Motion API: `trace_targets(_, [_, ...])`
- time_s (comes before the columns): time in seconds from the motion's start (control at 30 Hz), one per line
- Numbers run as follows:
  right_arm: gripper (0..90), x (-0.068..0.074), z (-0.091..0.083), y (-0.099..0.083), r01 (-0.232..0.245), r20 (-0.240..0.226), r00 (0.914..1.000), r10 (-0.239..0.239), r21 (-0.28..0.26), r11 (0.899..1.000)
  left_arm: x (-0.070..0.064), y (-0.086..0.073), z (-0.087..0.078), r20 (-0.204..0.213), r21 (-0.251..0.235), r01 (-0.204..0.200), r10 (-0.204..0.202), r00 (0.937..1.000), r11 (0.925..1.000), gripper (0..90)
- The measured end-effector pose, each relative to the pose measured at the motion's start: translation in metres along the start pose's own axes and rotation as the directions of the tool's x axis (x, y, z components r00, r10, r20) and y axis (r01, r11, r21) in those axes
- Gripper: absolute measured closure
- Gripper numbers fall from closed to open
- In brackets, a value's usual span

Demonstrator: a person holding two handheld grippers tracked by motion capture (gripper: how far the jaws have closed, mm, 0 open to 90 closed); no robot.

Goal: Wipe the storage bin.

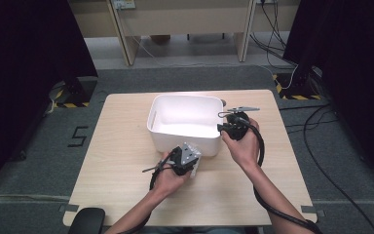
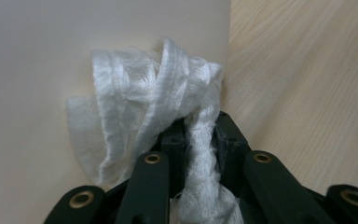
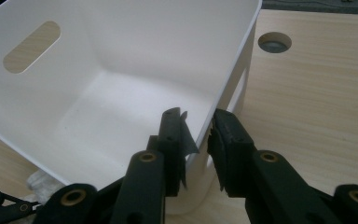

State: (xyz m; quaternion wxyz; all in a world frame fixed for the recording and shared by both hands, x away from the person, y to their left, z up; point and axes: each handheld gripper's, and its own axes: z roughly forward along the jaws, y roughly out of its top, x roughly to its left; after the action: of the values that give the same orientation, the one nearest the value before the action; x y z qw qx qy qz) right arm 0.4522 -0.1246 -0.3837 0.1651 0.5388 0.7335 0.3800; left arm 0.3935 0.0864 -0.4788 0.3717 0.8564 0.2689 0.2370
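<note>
At desk front, left gripper [image 2: 200,140] jaws clamp white cloth [image 2: 158,102], bunched upward against bin [image 1: 185,122]; right gripper [image 3: 198,135] jaws pinch bin's rim.

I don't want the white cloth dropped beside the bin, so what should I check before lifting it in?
1. Left tool shut on the white cloth: ok.
2. Cloth free of the table: cannot tell; it bunches against the bin's outer wall.
3. Right tool steadying the bin: ok, its jaws straddle the rim.
4. Bin's inside bare, room for the cloth: ok.
5. Left tool above the rim: not ok, it sits low beside the bin in the high view.
</note>
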Motion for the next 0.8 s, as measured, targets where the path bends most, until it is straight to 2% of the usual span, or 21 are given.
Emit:
trace_targets(0.7, [74.4,0.0,0.0,0.0,0.003,0.0,1.0,-0.003,-0.001,1.0,0.0,-0.008,0.013,0.021,0.057,-0.001,0.0,0.9998,0.9984,77.1])
trace_targets(0.8, [74.4,0.0,0.0,0.0,0.005,0.001,1.0,-0.005,-0.002,1.0,0.0,-0.009,0.014,0.025,0.056,0.009,-0.011,0.9996,0.9984,77.1])
